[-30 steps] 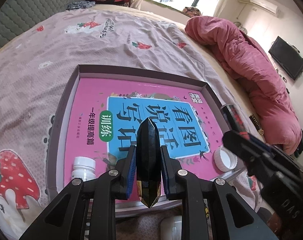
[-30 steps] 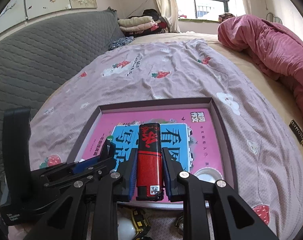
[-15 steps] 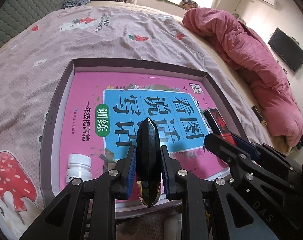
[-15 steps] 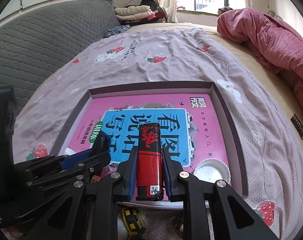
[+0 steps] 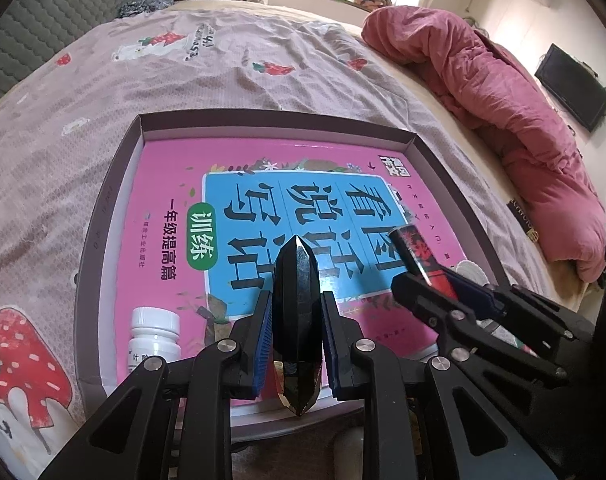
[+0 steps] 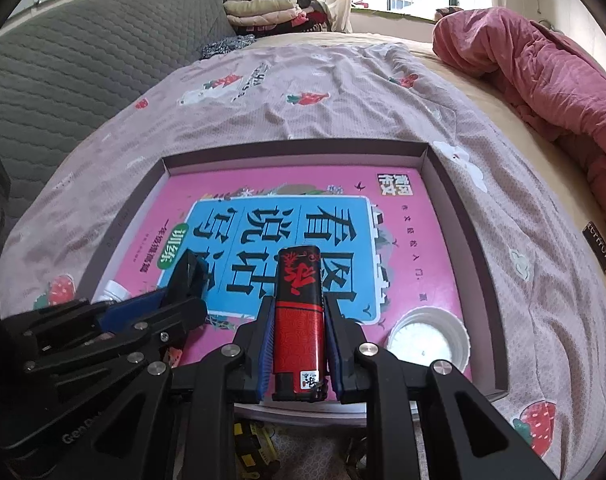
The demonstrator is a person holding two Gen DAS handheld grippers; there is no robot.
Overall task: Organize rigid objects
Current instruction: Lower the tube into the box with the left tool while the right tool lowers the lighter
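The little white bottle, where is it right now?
The white bottle shows at the lower left of the left wrist view, lying in the near left corner of the tray on the pink book, just left of the left gripper.

Both wrist fisheye views look steeply down, close over the shallow box [image 5: 115,216] on the bed [image 6: 343,92], sharing it at frame centre, each catching the other gripper at 1 lower edge.

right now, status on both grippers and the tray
Left gripper shut on crystal. Right gripper shut on lighter. Both over tray; bottle, cap inside.
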